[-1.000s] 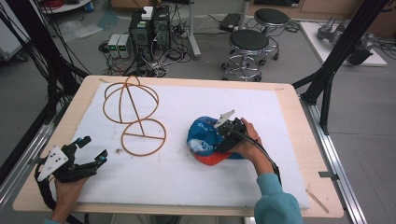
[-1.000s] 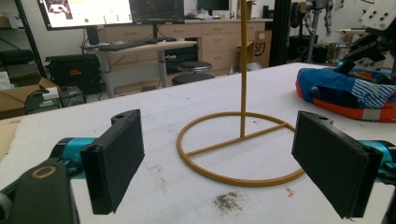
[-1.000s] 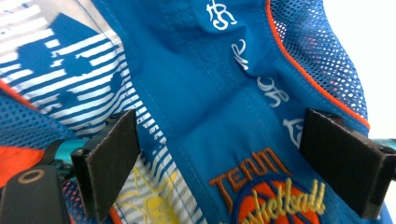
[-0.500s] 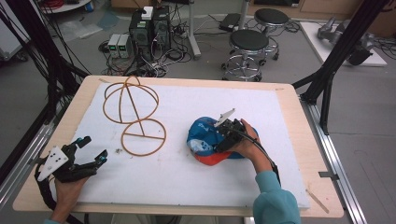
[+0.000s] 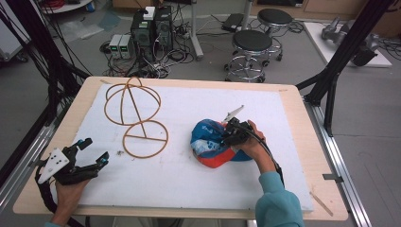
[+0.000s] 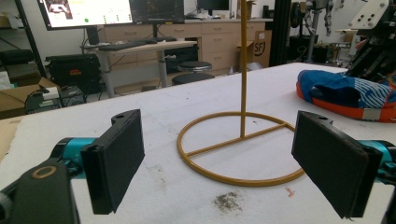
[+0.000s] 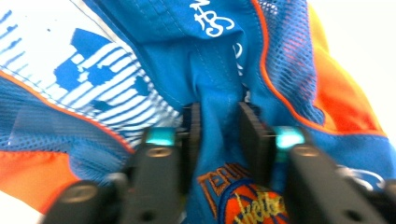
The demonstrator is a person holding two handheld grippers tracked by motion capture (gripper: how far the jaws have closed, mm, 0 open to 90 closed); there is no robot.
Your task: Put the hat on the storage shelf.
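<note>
Your right gripper [image 7: 218, 135] pinches fold of cap [image 5: 213, 142]; soft, light, probably slippery mesh, so grab thicker seam. Left gripper [image 5: 90, 153] spread wide, empty.

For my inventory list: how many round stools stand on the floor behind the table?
2. One black round stool stands just beyond the table's far edge; the second black stool is farther back. Others may be hidden.

the high view is looking down from above the near edge of the table [image 5: 189, 179], facing forward, far enough to take in the whole top and the floor behind. the left gripper view is sitting low by the table, looking across at the wire stand [image 6: 243, 154] and the cloth [image 6: 345, 93]. the right gripper view is pressing very close on that cloth [image 7: 219, 70]. all three are sharing the cloth [image 5: 210, 142].
</note>
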